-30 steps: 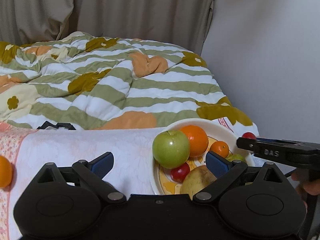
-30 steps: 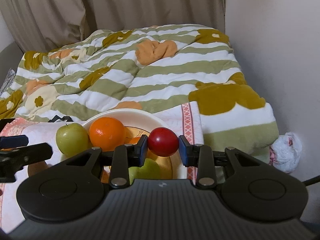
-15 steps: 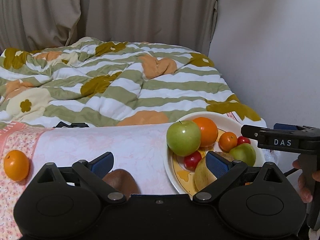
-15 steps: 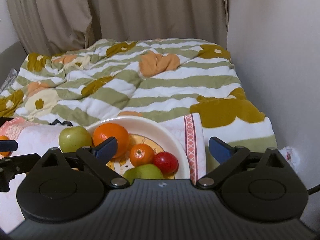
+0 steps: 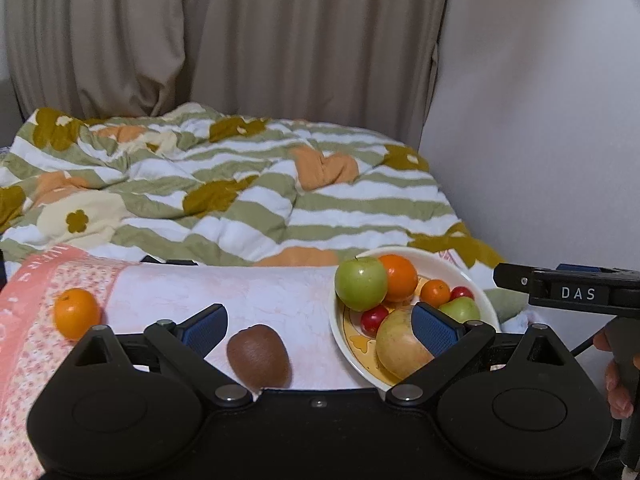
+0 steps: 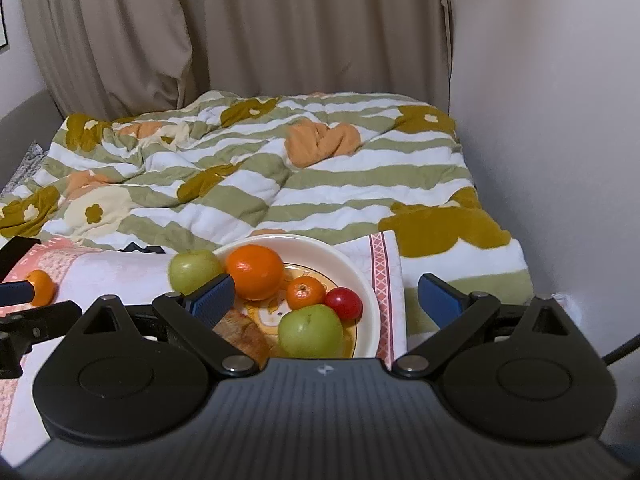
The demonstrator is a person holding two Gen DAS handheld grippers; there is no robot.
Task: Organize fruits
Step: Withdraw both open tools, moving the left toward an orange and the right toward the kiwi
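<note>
A white bowl [image 5: 464, 270] [image 6: 360, 268] sits on a pink cloth and holds a big green apple [image 5: 361, 283], an orange [image 6: 255, 267], a small mandarin [image 6: 306, 292], a red fruit [image 6: 343, 303], a small green apple [image 6: 311, 330] and a yellowish pear [image 5: 400, 346]. A brown kiwi [image 5: 258, 354] and a loose mandarin [image 5: 77, 313] lie on the cloth left of the bowl. My left gripper [image 5: 320, 326] is open and empty, with the kiwi between its fingers. My right gripper [image 6: 326, 300] is open and empty above the bowl.
The pink cloth [image 5: 260, 292] covers a low surface in front of a bed with a striped green and orange quilt [image 5: 240, 200]. Beige curtains hang behind. A white wall [image 6: 560, 120] stands close on the right.
My right gripper opened and let the red fruit go into the bowl, then drew back. My left gripper pulled back, so the kiwi and loose mandarin came into view.
</note>
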